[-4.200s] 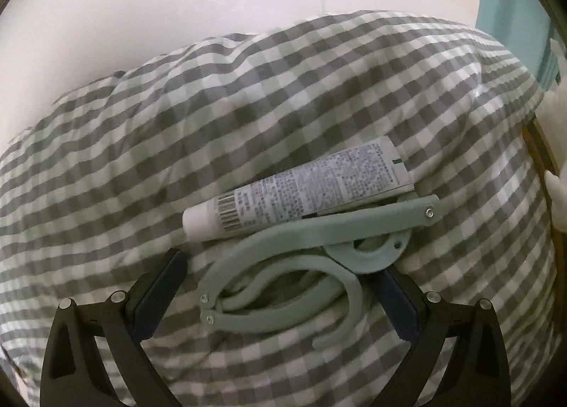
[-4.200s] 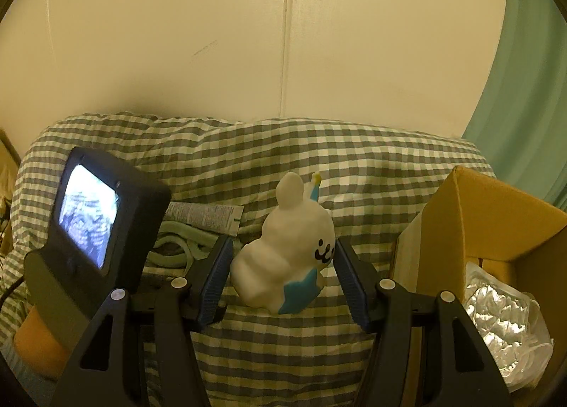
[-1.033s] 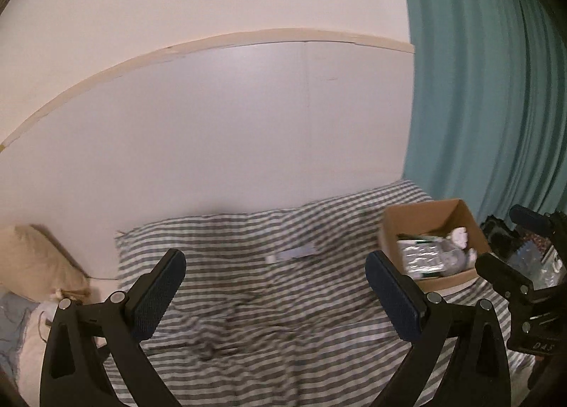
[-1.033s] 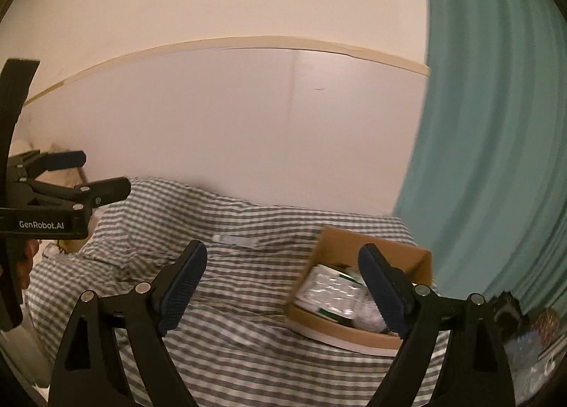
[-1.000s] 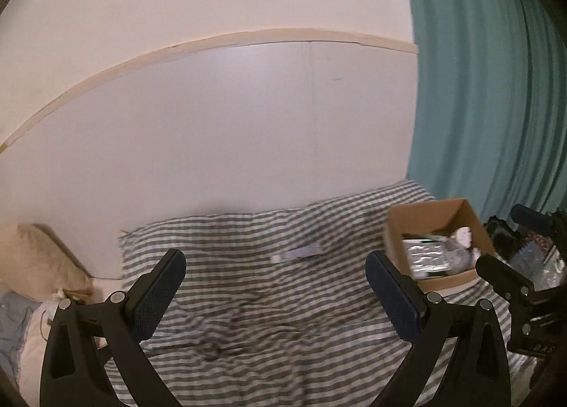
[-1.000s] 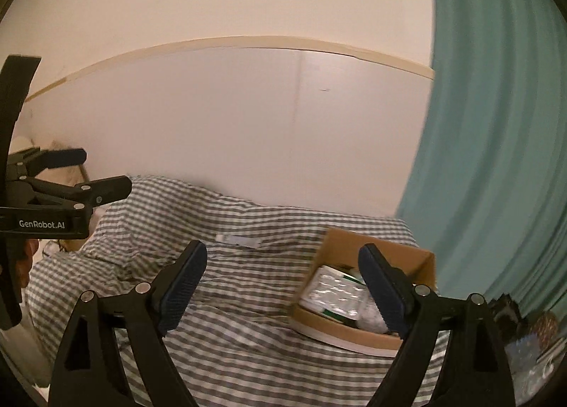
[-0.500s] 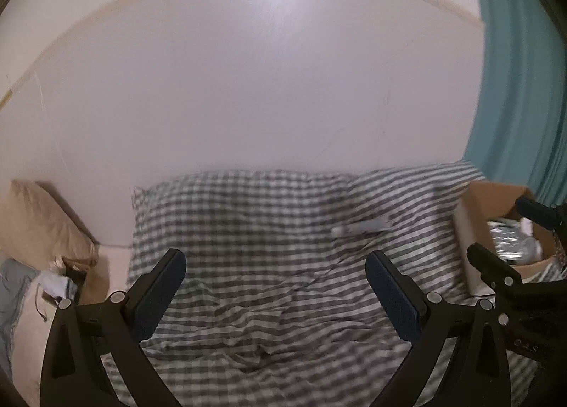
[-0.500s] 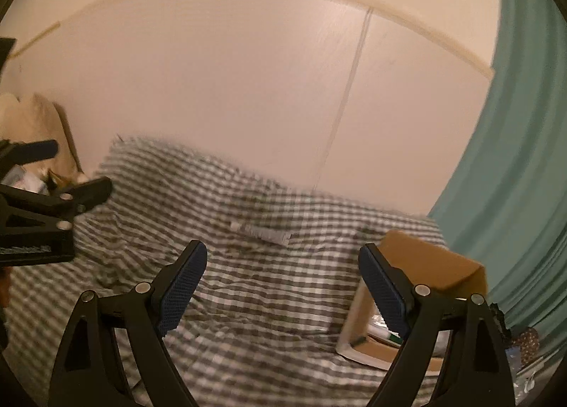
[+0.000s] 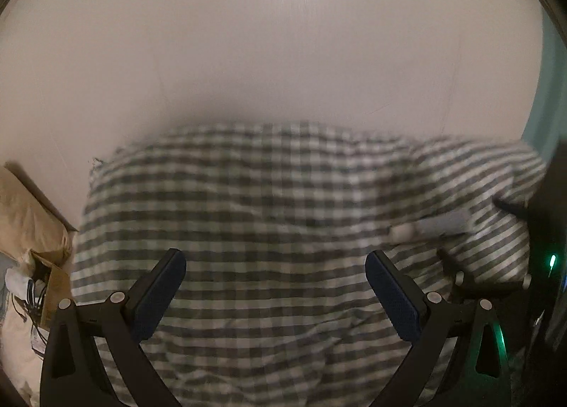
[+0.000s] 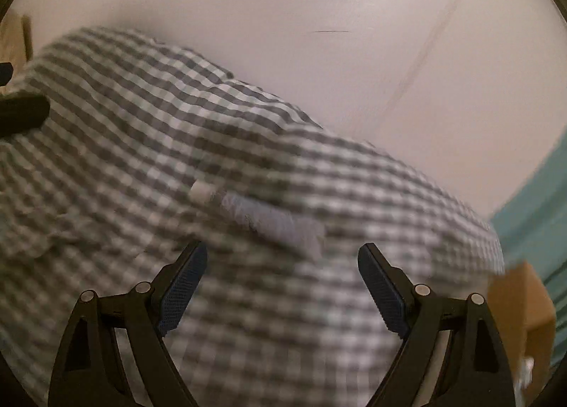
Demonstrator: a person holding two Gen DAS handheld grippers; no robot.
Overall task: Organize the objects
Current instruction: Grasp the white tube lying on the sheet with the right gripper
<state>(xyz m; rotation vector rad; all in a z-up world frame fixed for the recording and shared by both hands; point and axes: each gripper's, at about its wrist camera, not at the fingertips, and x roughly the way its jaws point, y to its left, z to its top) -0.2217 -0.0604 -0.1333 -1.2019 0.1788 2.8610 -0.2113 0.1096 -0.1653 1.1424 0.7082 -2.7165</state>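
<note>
A white tube point(image 10: 258, 217) with printed text lies on the grey checked bedcover point(image 10: 141, 145), its cap toward the upper left. My right gripper point(image 10: 281, 283) hangs open just short of it, nothing between its blue pads. In the left wrist view the same tube point(image 9: 430, 224) shows blurred at the right, beyond and to the right of my open, empty left gripper point(image 9: 274, 286). The right gripper's black body point(image 9: 496, 286) fills that view's right edge. A tip of the left gripper point(image 10: 21, 111) shows at the right wrist view's left edge.
A brown cardboard box point(image 10: 521, 304) sits at the right edge of the bed, beside a teal curtain point(image 10: 531, 222). A pale wall panel point(image 9: 283, 52) backs the bed. A beige cushion point(image 9: 24, 205) and a small box with cables point(image 9: 39, 286) lie off the bed's left side.
Both grippers have dropped toward the bed and come much closer to the cover. The tube now looms large before the right gripper, and the box has slid to the frame's edge.
</note>
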